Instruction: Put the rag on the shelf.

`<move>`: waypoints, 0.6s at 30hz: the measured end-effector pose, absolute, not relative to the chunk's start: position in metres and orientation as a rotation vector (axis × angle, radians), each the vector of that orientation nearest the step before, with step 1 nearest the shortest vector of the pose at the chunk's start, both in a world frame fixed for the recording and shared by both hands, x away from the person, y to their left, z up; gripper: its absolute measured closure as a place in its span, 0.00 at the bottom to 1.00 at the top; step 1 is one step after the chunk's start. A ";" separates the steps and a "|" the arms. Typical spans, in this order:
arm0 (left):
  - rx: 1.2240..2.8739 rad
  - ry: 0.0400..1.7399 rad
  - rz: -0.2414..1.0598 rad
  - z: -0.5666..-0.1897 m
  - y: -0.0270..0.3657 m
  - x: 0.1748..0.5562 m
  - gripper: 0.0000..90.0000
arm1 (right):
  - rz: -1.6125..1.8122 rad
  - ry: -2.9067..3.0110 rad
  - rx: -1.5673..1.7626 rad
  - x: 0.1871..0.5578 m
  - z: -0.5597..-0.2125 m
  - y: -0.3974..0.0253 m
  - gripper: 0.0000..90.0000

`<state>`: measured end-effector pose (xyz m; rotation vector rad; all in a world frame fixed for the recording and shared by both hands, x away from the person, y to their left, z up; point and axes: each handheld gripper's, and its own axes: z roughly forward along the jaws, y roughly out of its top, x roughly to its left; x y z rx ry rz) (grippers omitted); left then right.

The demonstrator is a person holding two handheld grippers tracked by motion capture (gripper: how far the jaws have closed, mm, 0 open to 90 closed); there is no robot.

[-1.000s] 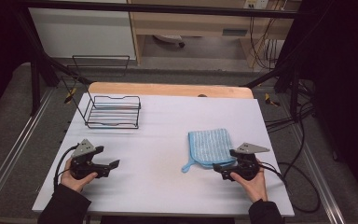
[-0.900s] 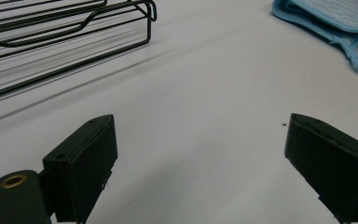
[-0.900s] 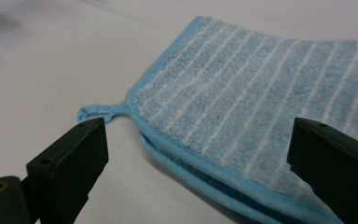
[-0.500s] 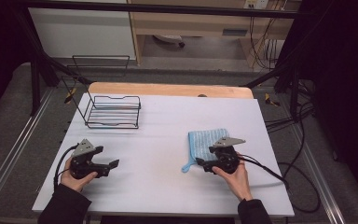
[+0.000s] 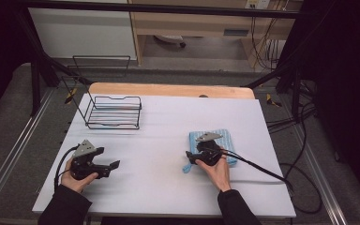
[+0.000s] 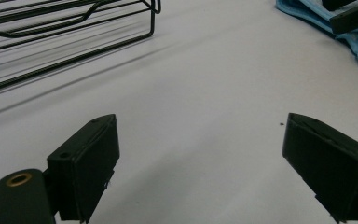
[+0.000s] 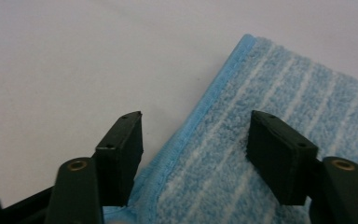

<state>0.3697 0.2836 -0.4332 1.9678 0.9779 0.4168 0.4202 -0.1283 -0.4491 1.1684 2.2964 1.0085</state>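
Straddling the towel (image 7: 279,154) hem, R gripper (image 7: 193,154) jaws apart, probably touching cloth. L gripper (image 5: 104,165) spread wide, idle near desk's front-left corner. Next: pinch hem.

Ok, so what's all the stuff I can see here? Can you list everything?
cloth: 1, blue with white stripes, folded, right part of the table
rack: 1, black wire, far left part of the table
table: 1, white top with a wooden strip along the far edge
cables: several, black, on the floor to the right
left gripper: 1, black, open, near left part of the table, nothing between its jaws
right gripper: 1, black, open, its jaws on either side of the cloth's left edge
hands: 2, dark sleeves, one holding each gripper
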 end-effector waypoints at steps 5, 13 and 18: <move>1.974 0.979 0.417 -0.434 0.283 0.370 0.12 | 0.953 2.263 1.152 0.416 -0.453 -0.125 0.50; 1.970 0.985 0.415 -0.434 0.283 0.370 0.13 | 0.845 2.253 1.115 0.414 -0.451 -0.118 0.61; 1.972 0.985 0.415 -0.434 0.284 0.370 0.13 | 0.801 2.256 1.108 0.416 -0.448 -0.123 0.78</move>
